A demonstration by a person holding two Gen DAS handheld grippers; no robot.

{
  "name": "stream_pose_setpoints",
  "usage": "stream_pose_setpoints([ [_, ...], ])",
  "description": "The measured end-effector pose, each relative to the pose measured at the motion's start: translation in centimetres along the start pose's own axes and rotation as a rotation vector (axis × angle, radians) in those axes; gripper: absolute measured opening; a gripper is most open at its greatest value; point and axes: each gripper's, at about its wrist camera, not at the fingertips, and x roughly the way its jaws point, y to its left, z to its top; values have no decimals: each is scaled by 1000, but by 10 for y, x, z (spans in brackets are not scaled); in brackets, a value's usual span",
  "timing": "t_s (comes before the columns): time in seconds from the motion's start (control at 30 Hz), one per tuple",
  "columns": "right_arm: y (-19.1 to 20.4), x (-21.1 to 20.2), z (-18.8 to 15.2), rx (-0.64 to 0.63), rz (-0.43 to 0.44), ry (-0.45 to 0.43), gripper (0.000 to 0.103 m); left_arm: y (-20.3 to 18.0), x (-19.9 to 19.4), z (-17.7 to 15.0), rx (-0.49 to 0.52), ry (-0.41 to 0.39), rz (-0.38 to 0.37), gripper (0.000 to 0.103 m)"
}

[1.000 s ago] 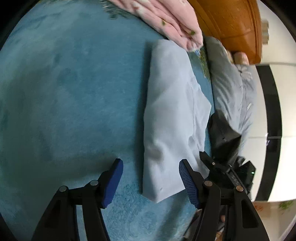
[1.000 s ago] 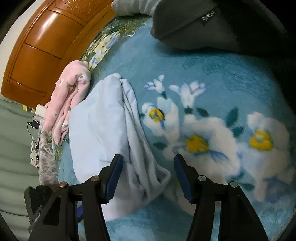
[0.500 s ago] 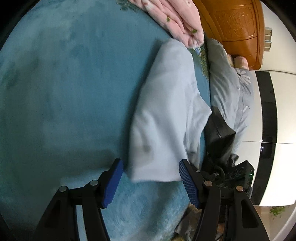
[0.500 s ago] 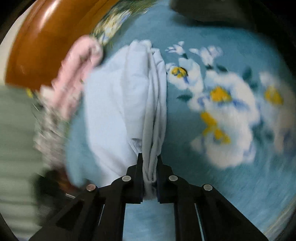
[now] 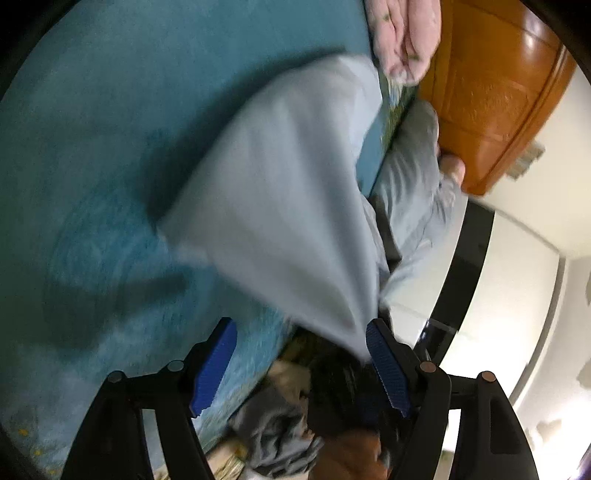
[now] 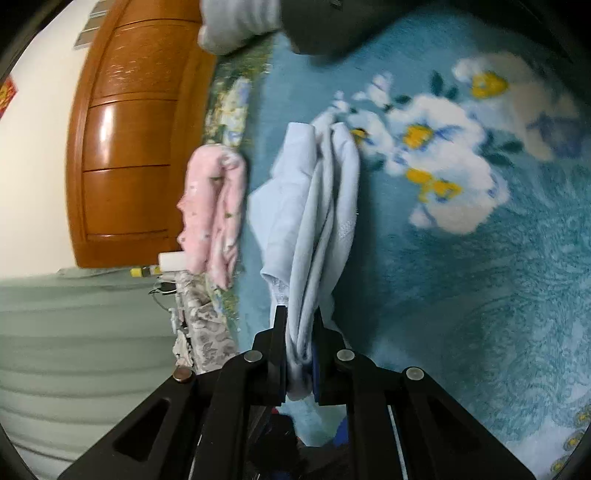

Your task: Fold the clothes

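A pale blue garment (image 6: 314,221) hangs in bunched folds over the teal flowered blanket (image 6: 480,277); my right gripper (image 6: 299,354) is shut on its near end, lifting it. In the left wrist view the same pale blue garment (image 5: 288,192) rises as a blurred sheet off the blanket (image 5: 92,147), tapering to a corner beside the right fingertip. My left gripper (image 5: 301,363) stands open with blue pads, and nothing is clamped between them.
A folded pink garment (image 6: 214,206) lies beside the blue one near the wooden headboard (image 6: 125,140). A dark grey garment (image 6: 351,29) lies at the far end. Grey clothes (image 5: 273,428) and a grey pillow (image 5: 413,184) sit past the bed edge.
My right gripper closed on the garment's edge and has pulled it up off the blanket. The left gripper stays open while the cloth lifts and swings across its view.
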Motion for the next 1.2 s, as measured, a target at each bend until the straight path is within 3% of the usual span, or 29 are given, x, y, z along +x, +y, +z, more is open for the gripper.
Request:
stream_pose_setpoints([
  [0.1,2,-8,-4,-3,21,-20,10,8,6,3,-117,-45,-89,74],
  [0.17,0,-11,-7,1,22,-31,10,7,12,0,-138,-46,-91,71],
  [0.2,-1,-11,-9,3,14,-35,10,4,14,-2,-117,-45,-66,54],
  [0.3,-9,-12,-17,4,-8,-35,10,-12,5,3,-6,-65,28,22],
  [0.37,-11,-7,-28,-24,-6,4,10,-32,-8,11,97,-86,90,15],
  [0.47,-2,7,-42,-116,-20,69,16,-59,-34,32,230,-100,202,13],
  [0.53,8,18,-50,-201,-43,109,31,-68,-53,51,272,-107,263,13],
  [0.57,11,20,-49,-229,-60,107,43,-73,-62,60,293,-110,294,13],
  [0.6,11,20,-46,-248,-82,87,48,-77,-72,69,314,-114,325,13],
  [0.67,2,17,-34,-234,-113,43,50,-86,-91,88,356,-121,386,13],
  [0.7,-7,17,-25,-198,-134,23,60,-90,-100,97,377,-125,417,13],
  [0.73,-16,18,-19,-161,-144,12,62,-89,-107,108,362,-125,429,13],
  [0.87,-40,39,-15,-32,-103,48,62,-64,-116,122,284,-100,416,13],
  [1.03,-44,81,-35,39,-5,140,62,-77,-109,121,252,-68,361,13],
  [1.13,-44,90,-38,114,60,96,62,-101,-94,114,276,-48,315,13],
  [1.2,-44,93,-35,157,113,51,74,-112,-94,115,301,-37,304,13],
])
